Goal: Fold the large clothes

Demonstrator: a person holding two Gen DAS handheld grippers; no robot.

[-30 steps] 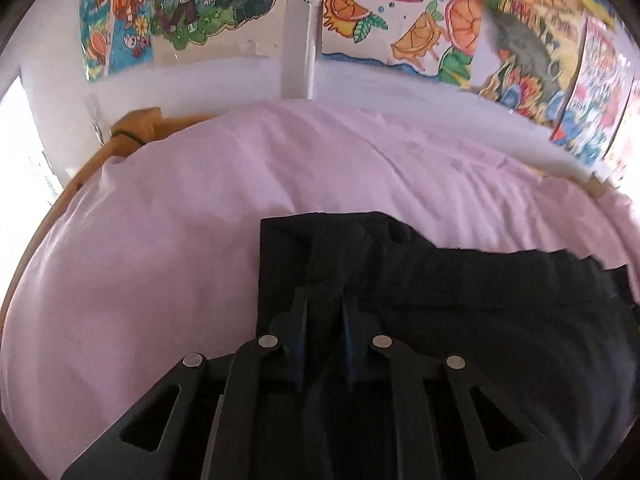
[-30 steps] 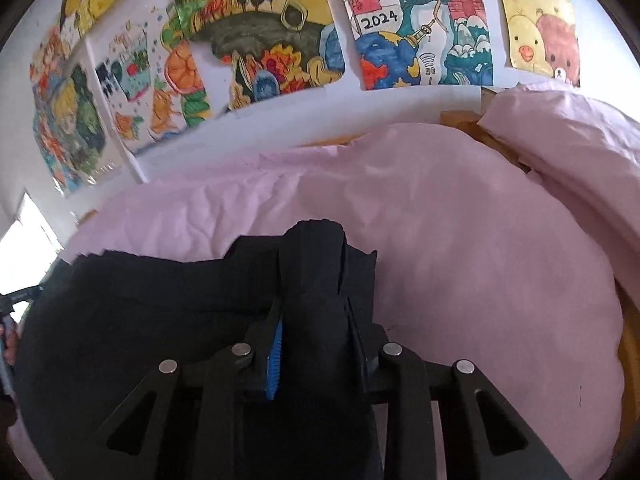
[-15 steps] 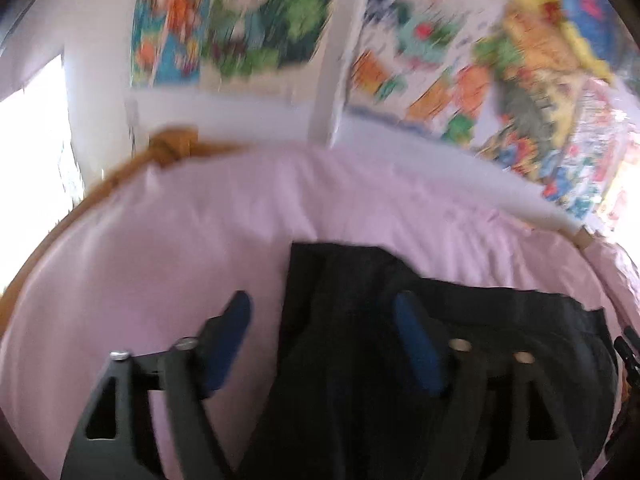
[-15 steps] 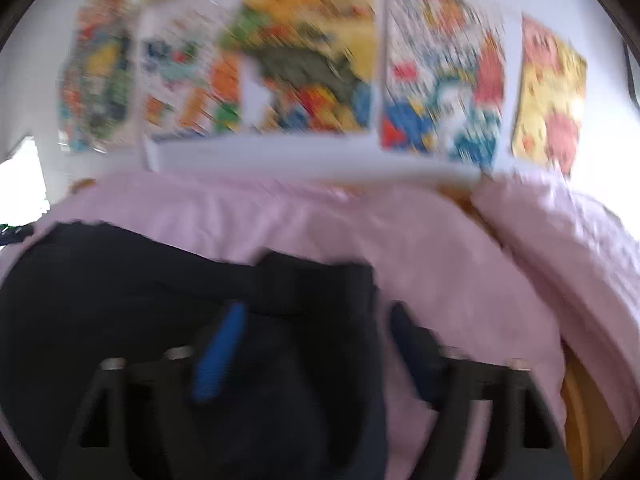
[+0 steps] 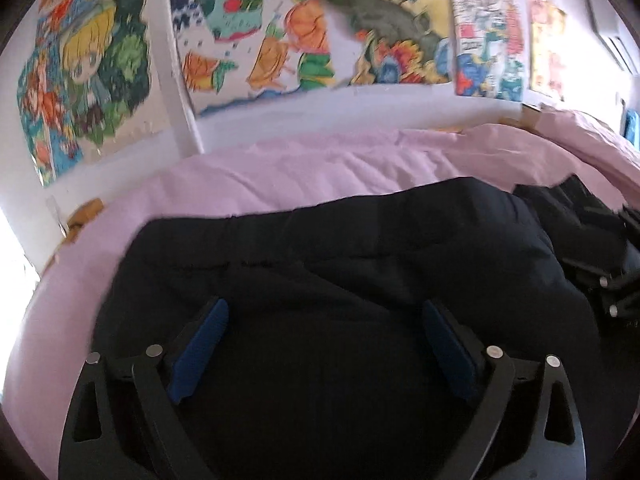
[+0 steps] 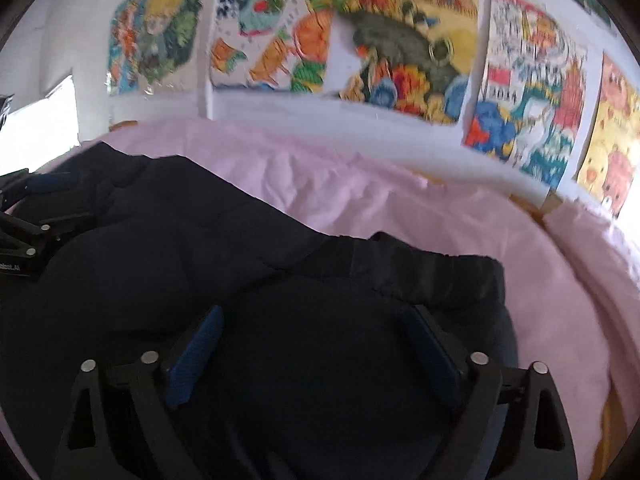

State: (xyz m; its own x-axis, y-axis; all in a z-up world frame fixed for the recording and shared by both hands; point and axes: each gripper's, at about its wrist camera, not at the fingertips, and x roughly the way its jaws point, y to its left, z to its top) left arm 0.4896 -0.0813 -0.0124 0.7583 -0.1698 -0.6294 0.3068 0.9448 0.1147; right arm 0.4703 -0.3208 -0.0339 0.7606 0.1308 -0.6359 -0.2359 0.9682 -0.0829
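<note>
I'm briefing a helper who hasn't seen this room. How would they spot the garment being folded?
Find the bed with the pink sheet below the wall of colourful drawings. On that sheet lies the black garment, the only dark thing on the pale bedding.

Both wrist views close above black garment [image 5: 340, 240], angled down toward poster wall [image 6: 360, 40]; share both.

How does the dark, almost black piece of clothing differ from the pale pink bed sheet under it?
The dark, almost black piece of clothing is near-black; the pale pink bed sheet is light. The clothing lies bunched in thick rounded folds on top, while the sheet is spread out with only shallow wrinkles. The clothing covers just part of the bed; the sheet shows beyond it on both sides and at the back, toward the wall. Both are soft, plain, unpatterned fabric.
</note>
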